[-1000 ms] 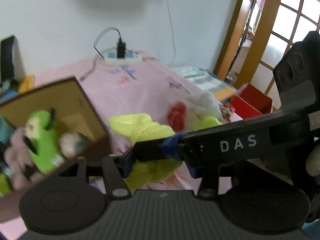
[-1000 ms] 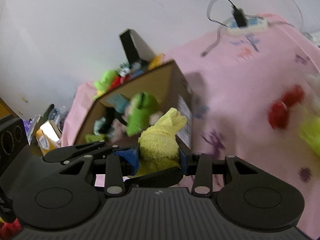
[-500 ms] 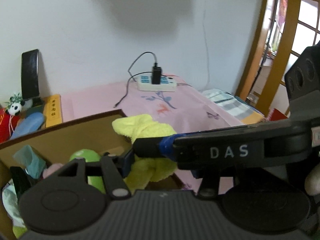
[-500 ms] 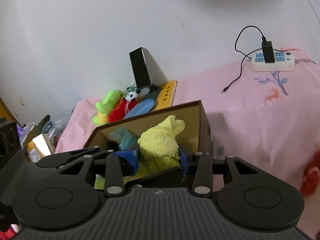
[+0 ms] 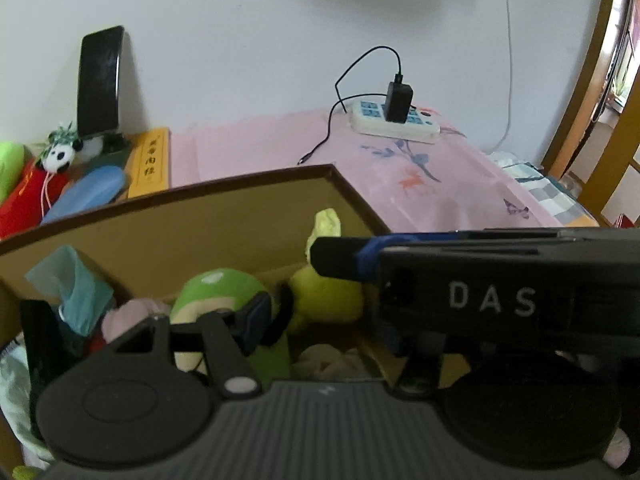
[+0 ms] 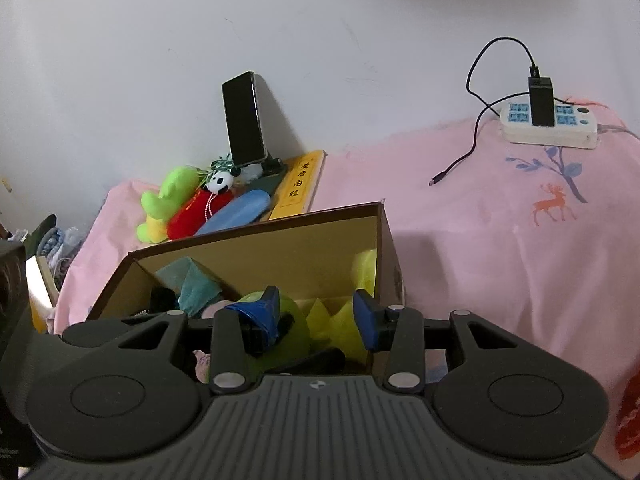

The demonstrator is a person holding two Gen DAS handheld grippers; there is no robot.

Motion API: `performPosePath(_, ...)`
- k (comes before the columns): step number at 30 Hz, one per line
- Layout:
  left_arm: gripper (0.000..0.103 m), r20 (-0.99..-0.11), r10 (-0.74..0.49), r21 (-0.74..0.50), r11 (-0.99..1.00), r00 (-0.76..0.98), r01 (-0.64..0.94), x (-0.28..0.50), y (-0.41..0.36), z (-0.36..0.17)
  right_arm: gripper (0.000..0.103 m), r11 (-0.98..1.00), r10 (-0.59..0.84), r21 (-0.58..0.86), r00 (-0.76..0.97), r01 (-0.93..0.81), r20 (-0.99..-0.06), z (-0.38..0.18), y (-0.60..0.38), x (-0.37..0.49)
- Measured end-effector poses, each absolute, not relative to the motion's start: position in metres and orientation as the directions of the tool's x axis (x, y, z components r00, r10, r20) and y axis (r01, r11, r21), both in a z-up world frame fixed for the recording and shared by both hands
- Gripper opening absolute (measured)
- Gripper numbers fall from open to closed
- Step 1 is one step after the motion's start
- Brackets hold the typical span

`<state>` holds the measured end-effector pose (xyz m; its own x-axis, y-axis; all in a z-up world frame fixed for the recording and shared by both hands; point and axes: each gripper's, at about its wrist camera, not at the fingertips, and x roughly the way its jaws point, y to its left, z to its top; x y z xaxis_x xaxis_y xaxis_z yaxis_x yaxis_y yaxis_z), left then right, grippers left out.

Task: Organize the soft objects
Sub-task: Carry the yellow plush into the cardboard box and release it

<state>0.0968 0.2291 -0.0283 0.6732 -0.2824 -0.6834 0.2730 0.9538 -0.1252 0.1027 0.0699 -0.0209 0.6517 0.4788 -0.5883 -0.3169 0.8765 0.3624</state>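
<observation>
Looking down into the box point(image 6: 256, 256), I see the yellow toy point(image 6: 340, 320) lying inside, just below and ahead of my right claw point(image 6: 318, 314), which hangs released. My left claw point(image 5: 308, 280) sits beside it; its state I cannot tell.

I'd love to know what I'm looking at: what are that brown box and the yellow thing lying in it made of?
The brown box looks like cardboard: thin, matte tan walls with a darker edge and crisp folded corners. The yellow thing seems to be fluffy fabric, perhaps terry or plush; its surface is fuzzy and it slumps into soft peaks. The exact fibre can't be told from here.
</observation>
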Motion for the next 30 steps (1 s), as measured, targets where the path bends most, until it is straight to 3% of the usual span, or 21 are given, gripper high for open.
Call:
performPosePath(13,0.062,-0.687,-0.258,-0.142,0.964,0.680,0.223,0.082,0.227,-0.015,0.025,0.865,0.491,0.413,0.655,-0.286,-0.574,-0.012,0.060,0.087)
performPosePath(30,0.064,-0.690,-0.165,-0.053,0.983,0.704,0.178,0.028,0.216,0.010,0.025,0.887,0.451,0.376,0.681,-0.269,-0.576,0.000,0.050,0.037)
